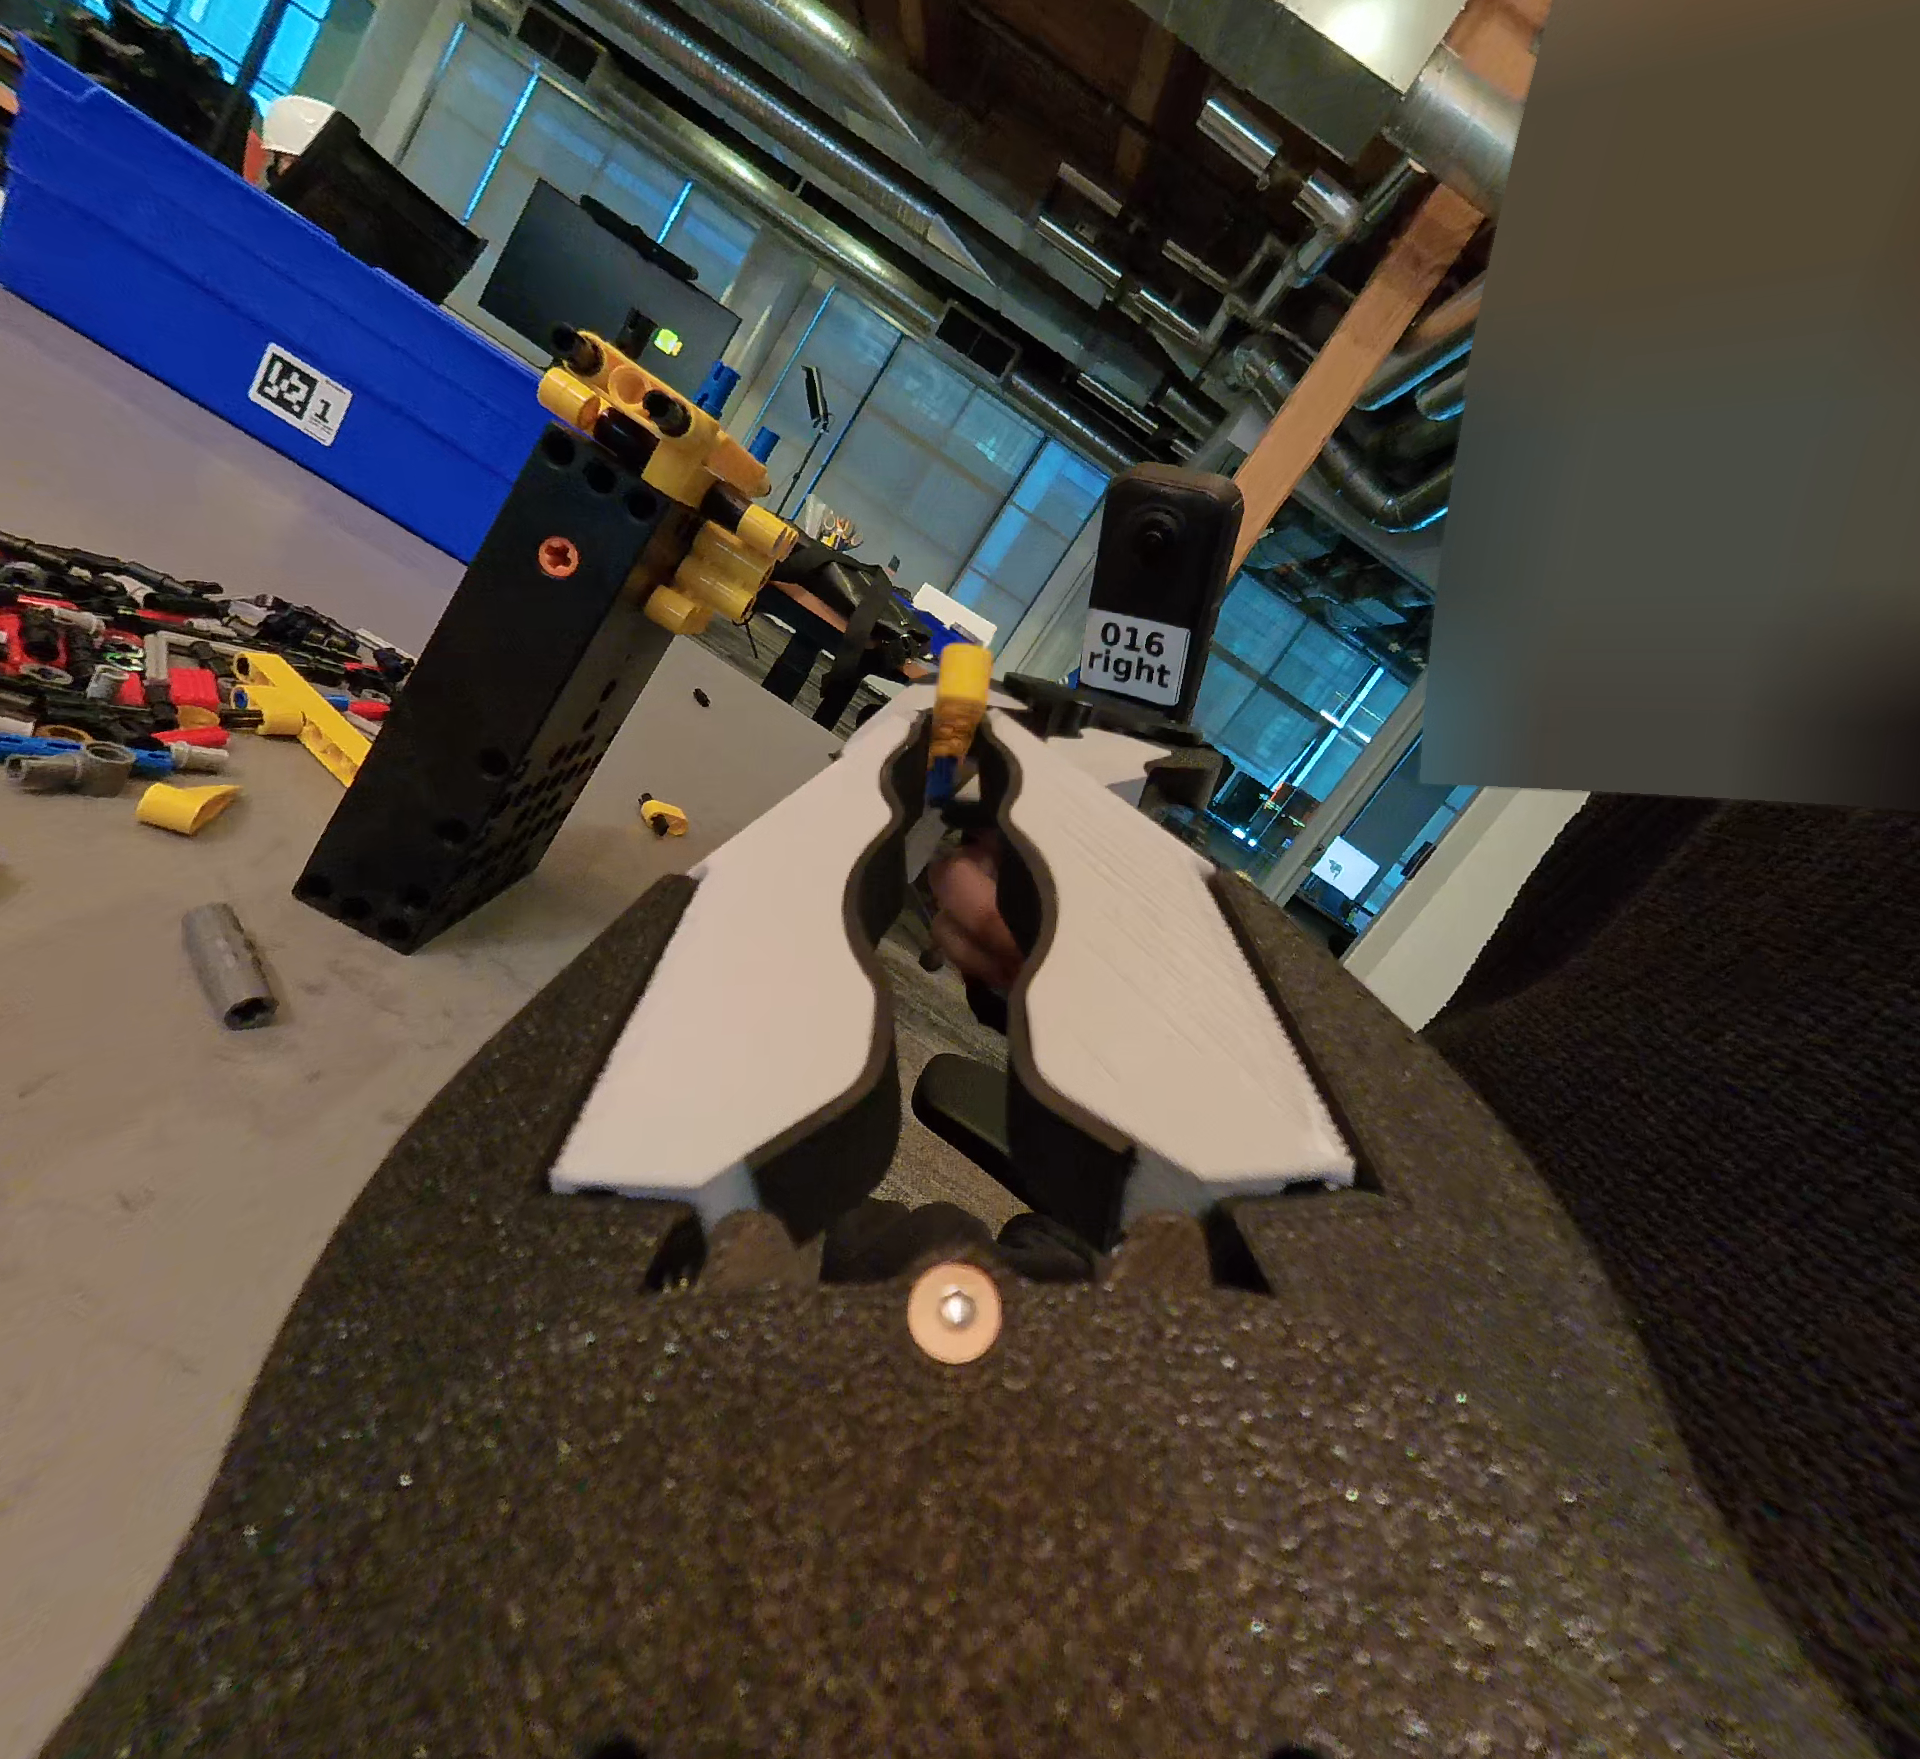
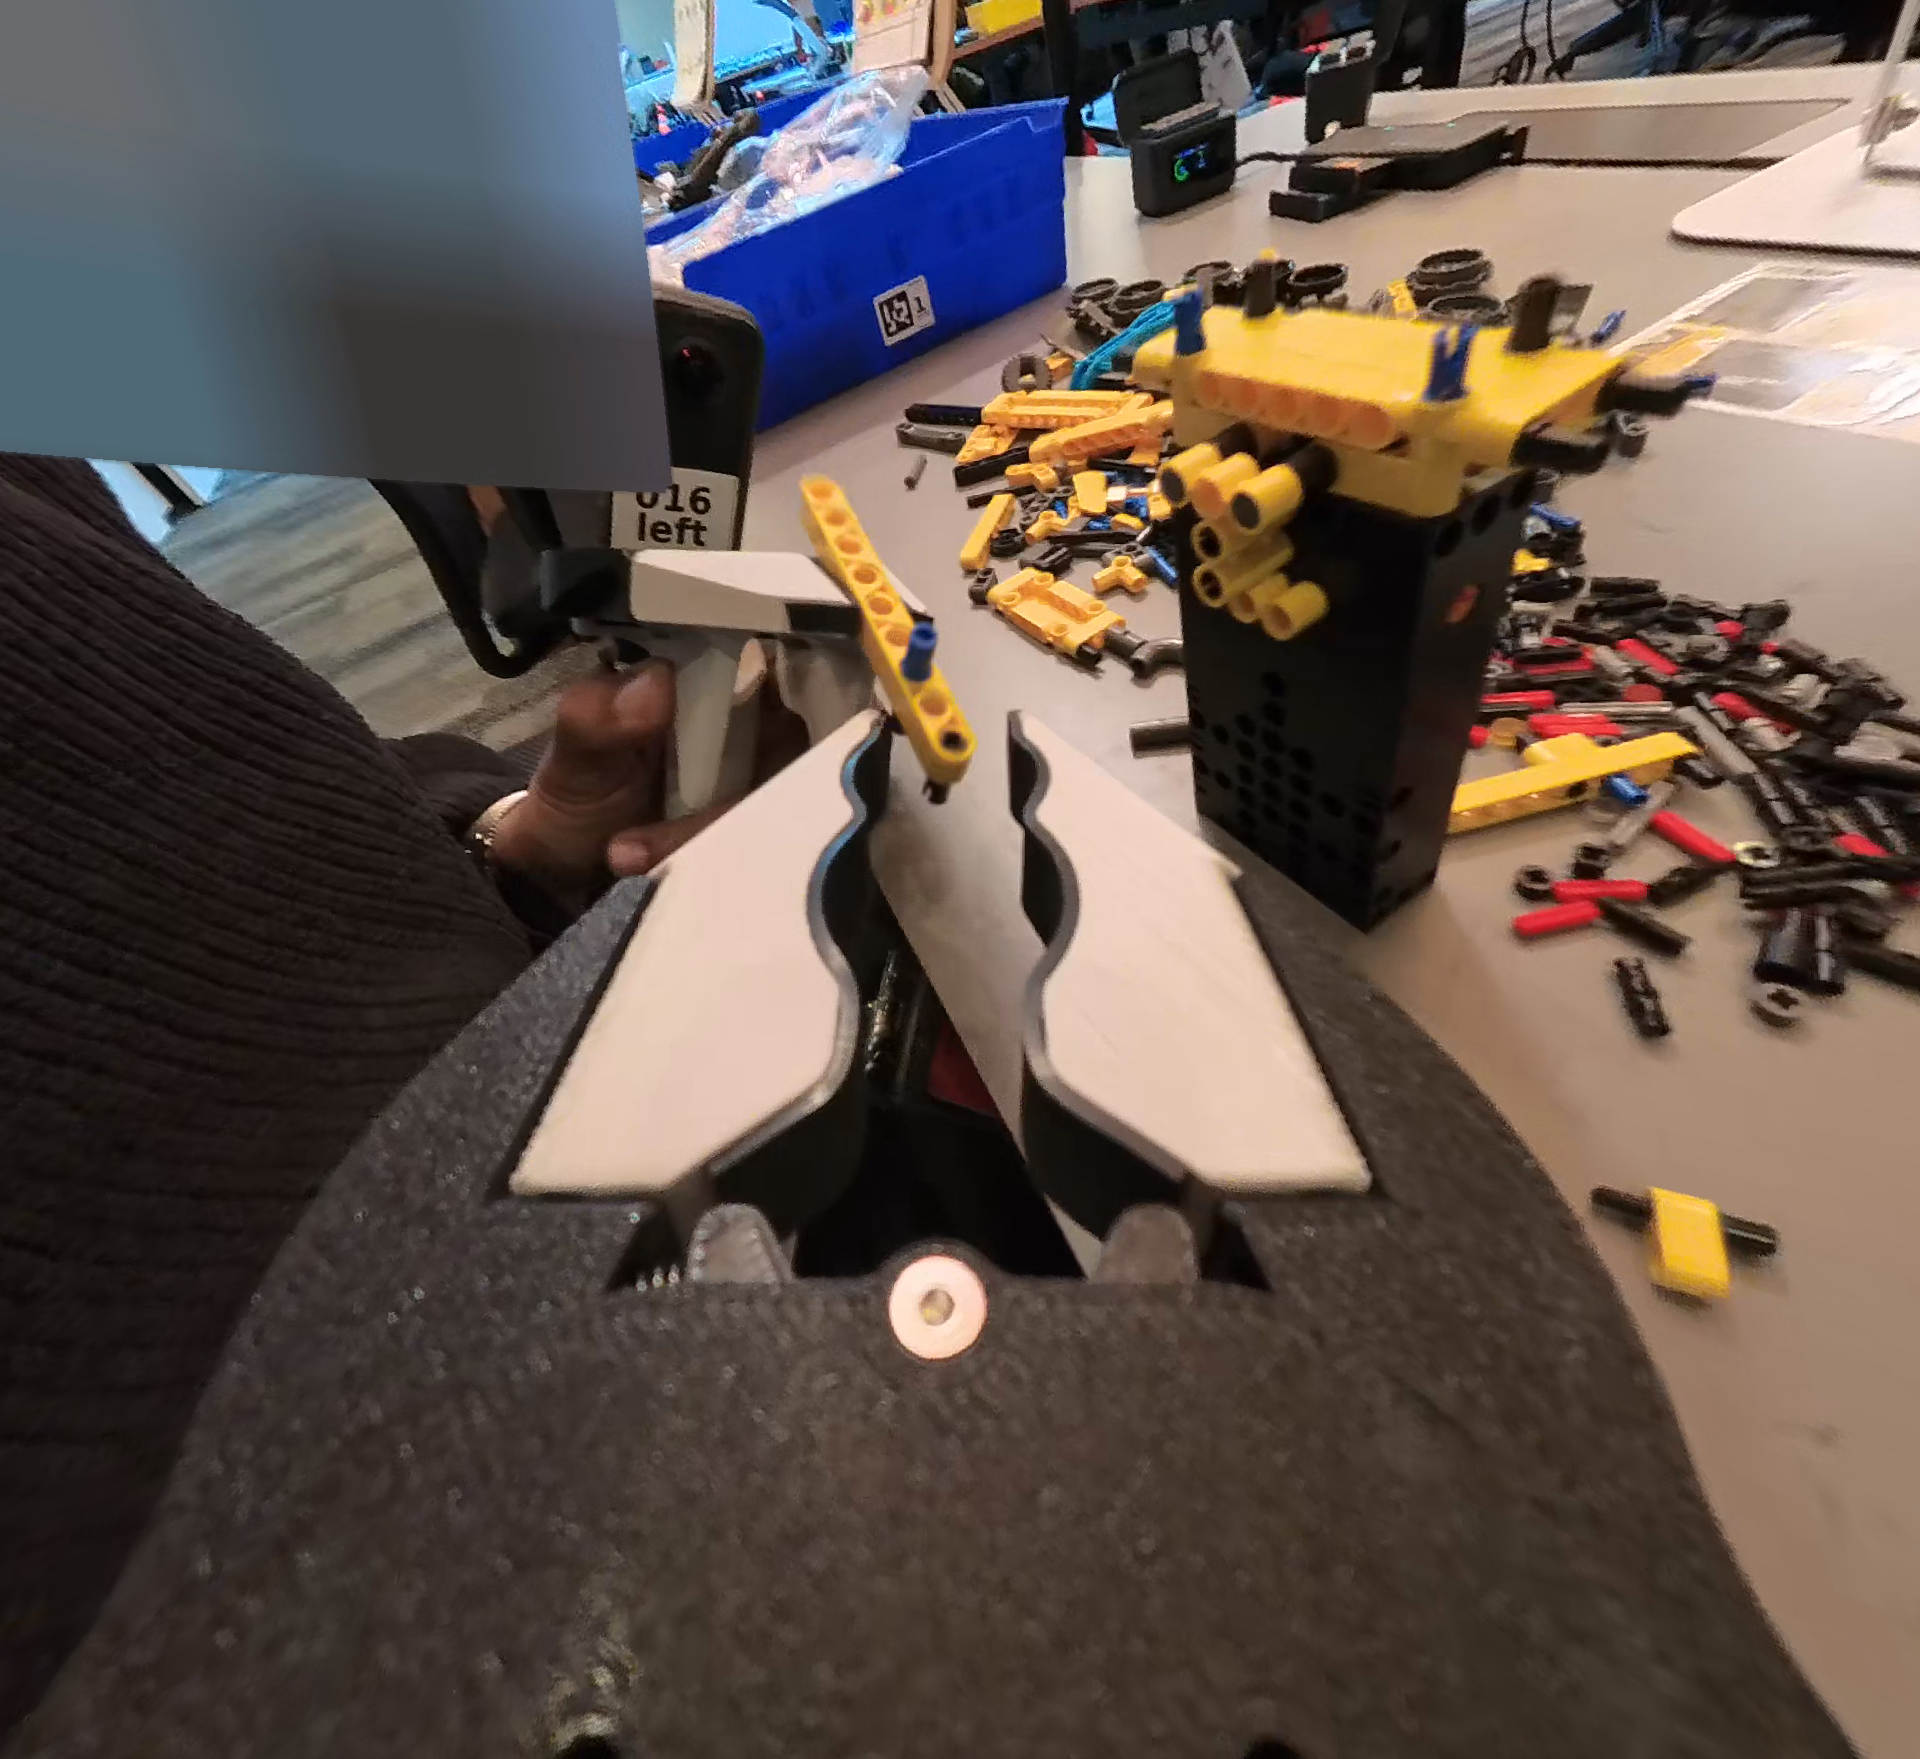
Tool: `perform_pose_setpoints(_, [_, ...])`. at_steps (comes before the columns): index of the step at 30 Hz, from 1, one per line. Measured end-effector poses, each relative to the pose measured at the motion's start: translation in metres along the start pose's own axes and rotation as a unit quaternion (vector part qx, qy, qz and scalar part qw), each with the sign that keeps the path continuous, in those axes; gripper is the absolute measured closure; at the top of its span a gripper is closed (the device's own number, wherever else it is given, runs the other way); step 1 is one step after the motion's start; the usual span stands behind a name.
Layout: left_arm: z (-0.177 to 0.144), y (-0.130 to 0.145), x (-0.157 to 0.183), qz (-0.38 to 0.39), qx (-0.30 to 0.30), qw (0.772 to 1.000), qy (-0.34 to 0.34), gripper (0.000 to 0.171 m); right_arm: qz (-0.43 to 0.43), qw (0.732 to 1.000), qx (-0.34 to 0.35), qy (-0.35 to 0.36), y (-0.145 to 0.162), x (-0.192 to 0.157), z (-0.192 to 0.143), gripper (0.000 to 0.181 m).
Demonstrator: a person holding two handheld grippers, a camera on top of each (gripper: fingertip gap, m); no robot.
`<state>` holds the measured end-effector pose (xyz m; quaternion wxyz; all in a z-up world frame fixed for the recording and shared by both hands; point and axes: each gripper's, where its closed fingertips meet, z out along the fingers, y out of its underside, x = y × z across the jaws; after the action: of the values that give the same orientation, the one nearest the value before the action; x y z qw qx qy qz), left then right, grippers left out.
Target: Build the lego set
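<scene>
— While my left gripper [image 1: 961, 753] is clamping the yellow beam [image 2: 883, 618] near its middle, I am holding that beam up off the table [image 2: 1403, 1034], tilted, with a blue pin [image 2: 920, 647] sticking out of it.

— And your right gripper [image 2: 951, 743]?

— It is standing parted, gripping nothing. The beam's lower end is hanging just by the tip of its left finger, though I cannot tell whether they are touching.

— What is sitting around you?

— A black block [image 2: 1340, 743] is standing upright on the table to my right, carrying a yellow assembly [image 2: 1371, 390] with black pins on top. Loose parts [image 2: 1714, 774] in black, red and yellow are lying scattered around it, and a small yellow piece [image 2: 1688, 1242] with a black axle is lying apart, nearer me. A blue bin [image 2: 883, 255] is sitting farther back. From the left view, a grey sleeve [image 1: 229, 966] is lying beside the block's foot.
</scene>
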<state>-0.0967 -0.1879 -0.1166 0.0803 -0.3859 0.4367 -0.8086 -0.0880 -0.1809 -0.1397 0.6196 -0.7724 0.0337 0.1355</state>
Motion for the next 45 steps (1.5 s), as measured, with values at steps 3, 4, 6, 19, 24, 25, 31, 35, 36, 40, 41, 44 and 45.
perform_pose_setpoints(3, [0.000,0.000,0.000,0.000,0.000,1.000,0.001,0.164,0.003,1.000,0.003,-0.008,-0.002,-0.001,0.000,0.159])
perform_pose_setpoints(4, [0.000,0.000,0.000,0.000,0.000,1.000,0.001,0.164,0.000,1.000,0.001,-0.007,-0.002,-0.001,0.000,0.159])
perform_pose_setpoints(6, [0.000,0.000,0.001,0.000,0.000,1.000,0.002,0.164,-0.010,1.000,-0.002,-0.008,-0.001,-0.002,0.002,0.159])
perform_pose_setpoints(19, [0.001,0.002,0.004,-0.007,-0.003,1.000,0.014,0.164,0.008,1.000,-0.005,-0.027,0.002,-0.010,0.007,0.172])
perform_pose_setpoints(24, [0.001,0.001,0.005,-0.006,0.003,1.000,0.017,0.163,0.019,0.999,0.009,-0.038,-0.001,-0.012,0.008,0.175])
perform_pose_setpoints(25, [0.001,0.001,0.005,-0.005,0.003,1.000,0.017,0.162,0.021,0.999,0.012,-0.038,-0.002,-0.012,0.007,0.175])
perform_pose_setpoints(31, [0.001,0.001,0.005,-0.003,0.005,1.000,0.017,0.161,0.050,0.996,0.042,-0.052,-0.011,-0.012,0.004,0.176])
perform_pose_setpoints(35, [0.001,0.001,0.006,-0.002,0.005,1.000,0.017,0.160,0.076,0.993,0.066,-0.065,-0.018,-0.013,0.002,0.175])
perform_pose_setpoints(36, [0.001,0.001,0.006,-0.001,0.005,1.000,0.018,0.160,0.080,0.992,0.068,-0.067,-0.018,-0.013,0.002,0.175])
perform_pose_setpoints(40, [0.001,0.001,0.008,-0.004,0.005,1.000,0.025,0.159,0.086,0.991,0.072,-0.075,-0.019,-0.016,0.003,0.175])
perform_pose_setpoints(41, [0.001,0.001,0.009,-0.005,0.006,1.000,0.027,0.158,0.087,0.991,0.073,-0.077,-0.020,-0.017,0.004,0.176])
perform_pose_setpoints(44, [0.001,0.000,0.010,-0.005,0.009,0.999,0.031,0.156,0.094,0.989,0.076,-0.080,-0.020,-0.018,0.005,0.175])
perform_pose_setpoints(45, [0.001,0.000,0.010,-0.005,0.010,0.999,0.031,0.156,0.097,0.989,0.078,-0.081,-0.020,-0.018,0.005,0.176])
